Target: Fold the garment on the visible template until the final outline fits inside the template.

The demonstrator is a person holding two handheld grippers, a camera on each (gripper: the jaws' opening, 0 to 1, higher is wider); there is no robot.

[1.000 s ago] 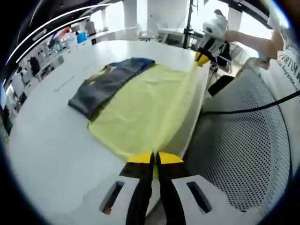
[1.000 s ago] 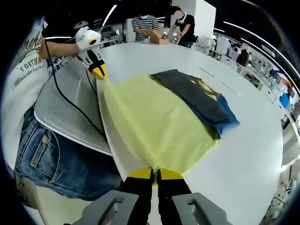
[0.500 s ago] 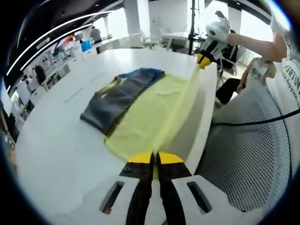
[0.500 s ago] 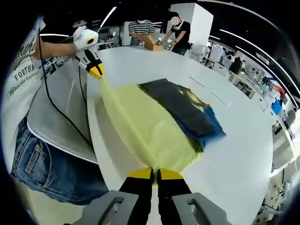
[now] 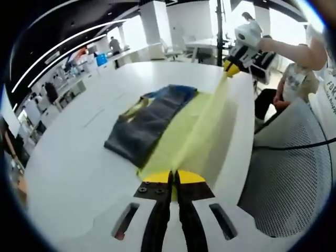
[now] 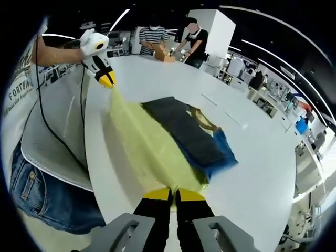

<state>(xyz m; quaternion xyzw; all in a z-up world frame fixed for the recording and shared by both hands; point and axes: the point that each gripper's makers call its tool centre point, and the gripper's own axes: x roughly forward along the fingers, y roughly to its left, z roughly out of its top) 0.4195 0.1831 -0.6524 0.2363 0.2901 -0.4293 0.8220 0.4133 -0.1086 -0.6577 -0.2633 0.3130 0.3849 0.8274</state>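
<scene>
A: Garment? 
B: Thin pale-yellow cloth garment, near edge lifted and pulled taut, far part lying on the large white round-edged table. Long axis runs along the table's near edge, straight from one gripper to the other.
A: Grippers?
B: Left gripper, yellow-tipped fingers pinched together on one corner; right gripper likewise on the opposite corner.
A: Anything else on the table?
B: Dark grey and blue folded cloth with a yellow patch, touching the garment's far side.
A: Room?
B: Bright open hall, ceiling light strips, two people at the far table end. Holder in jeans, white printed shirt.
</scene>
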